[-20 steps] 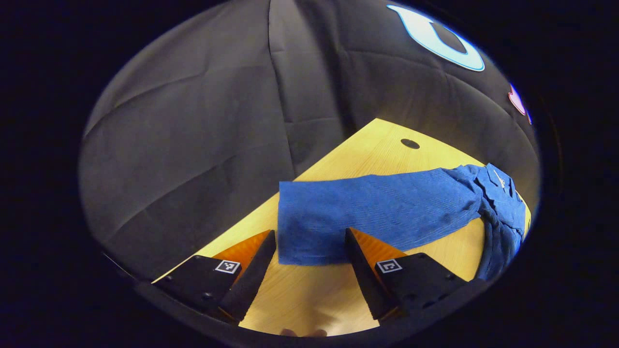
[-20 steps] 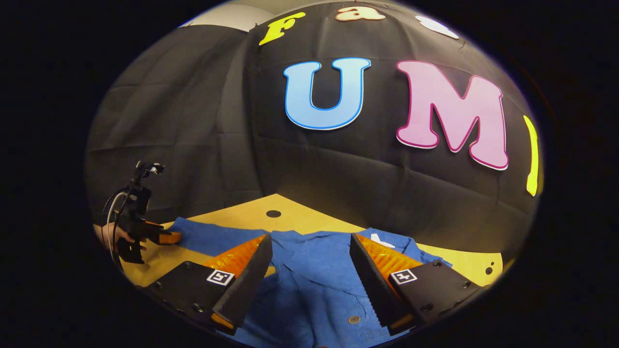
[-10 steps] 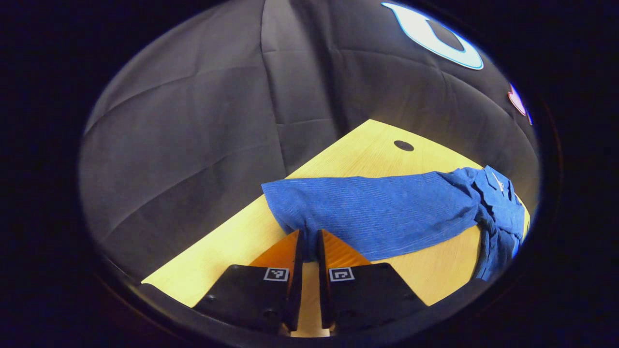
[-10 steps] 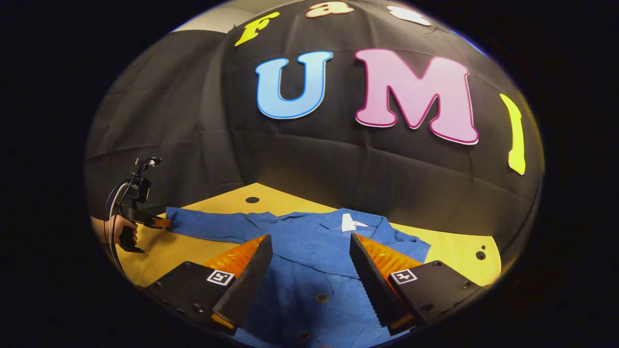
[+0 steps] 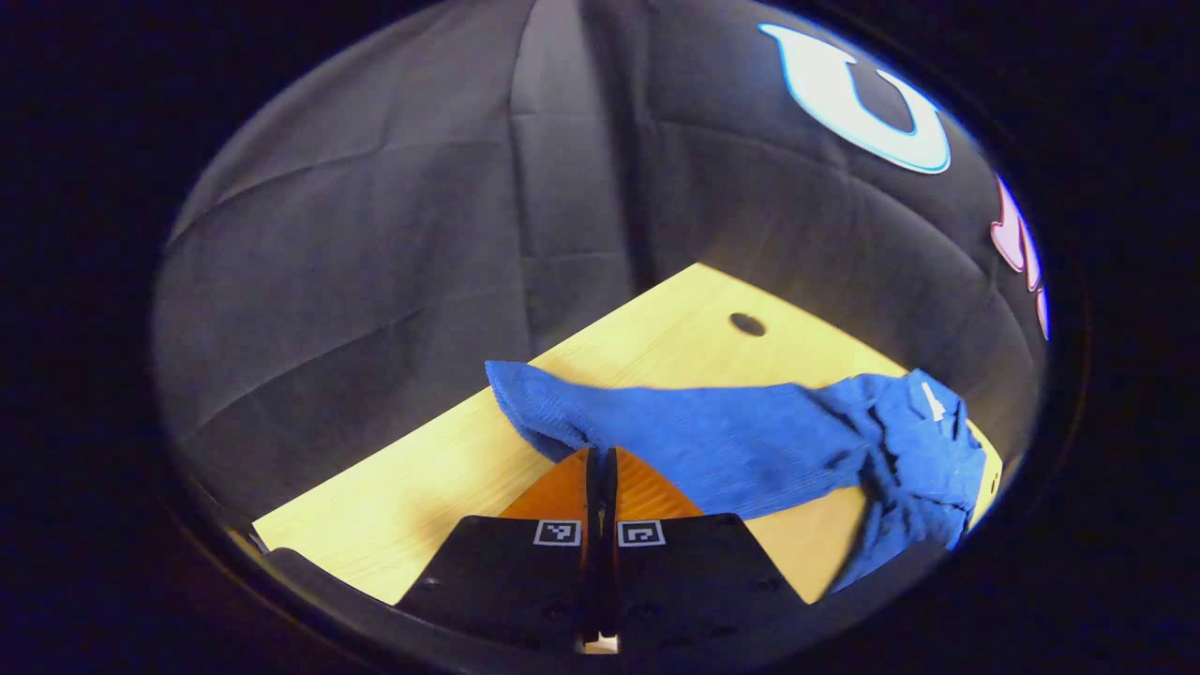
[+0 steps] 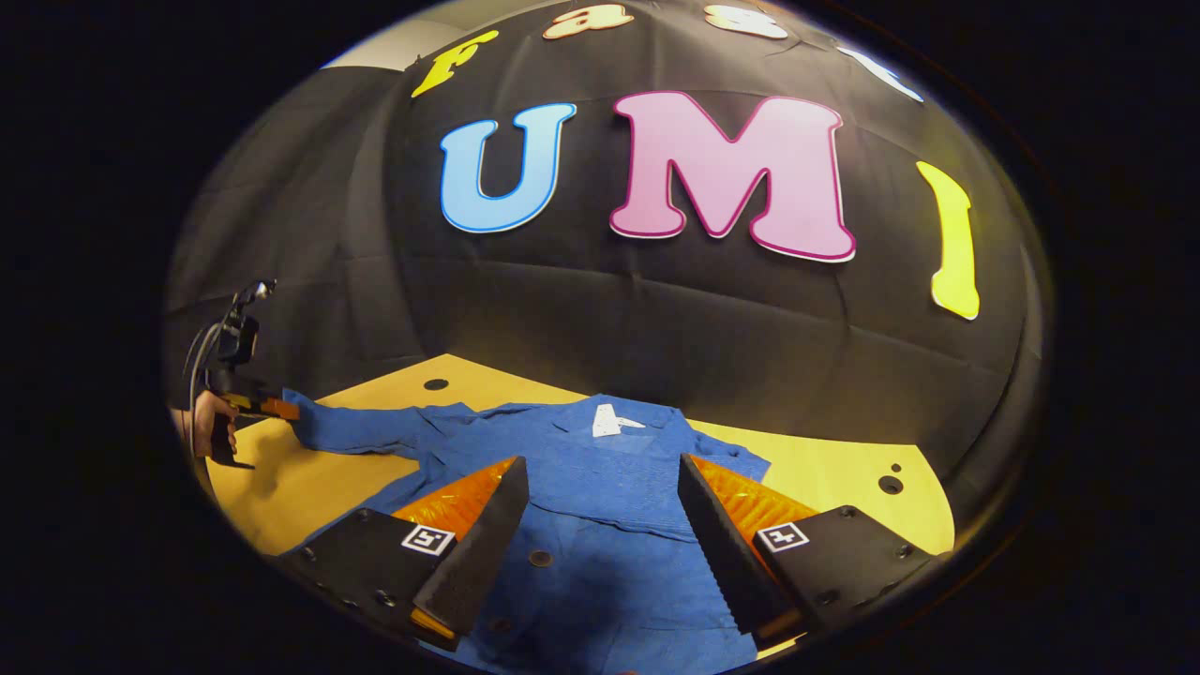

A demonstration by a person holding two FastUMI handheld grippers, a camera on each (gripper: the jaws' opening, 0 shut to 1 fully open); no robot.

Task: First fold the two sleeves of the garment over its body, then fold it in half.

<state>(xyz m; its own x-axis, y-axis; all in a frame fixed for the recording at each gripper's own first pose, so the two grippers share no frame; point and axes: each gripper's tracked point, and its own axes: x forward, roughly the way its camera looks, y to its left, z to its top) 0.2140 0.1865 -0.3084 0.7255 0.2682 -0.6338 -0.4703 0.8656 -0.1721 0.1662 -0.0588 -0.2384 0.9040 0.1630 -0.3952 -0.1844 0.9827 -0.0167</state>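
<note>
- Fingers of the left gripper (image 5: pixel 600 459), wide apart a second ago, now pinch the cuff of the sleeve (image 5: pixel 694 441) at frame centre.
- Shirt (image 6: pixel 600 506) lies flat on the table (image 6: pixel 825 469), lower centre; first sleeve fold can begin.
- Right gripper (image 6: pixel 600 525) hovers agape above it.

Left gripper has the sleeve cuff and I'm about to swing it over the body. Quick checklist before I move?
1. Left gripper shut on the sleeve cuff: ok, fingers closed with cloth between them.
2. Cuff lifted off the table: ok.
3. Right gripper open, holding nothing: ok.
4. Garment body flat enough to receive the sleeve: ok, lies spread, collar away.
5. Other sleeve still unfolded: cannot tell.
</note>
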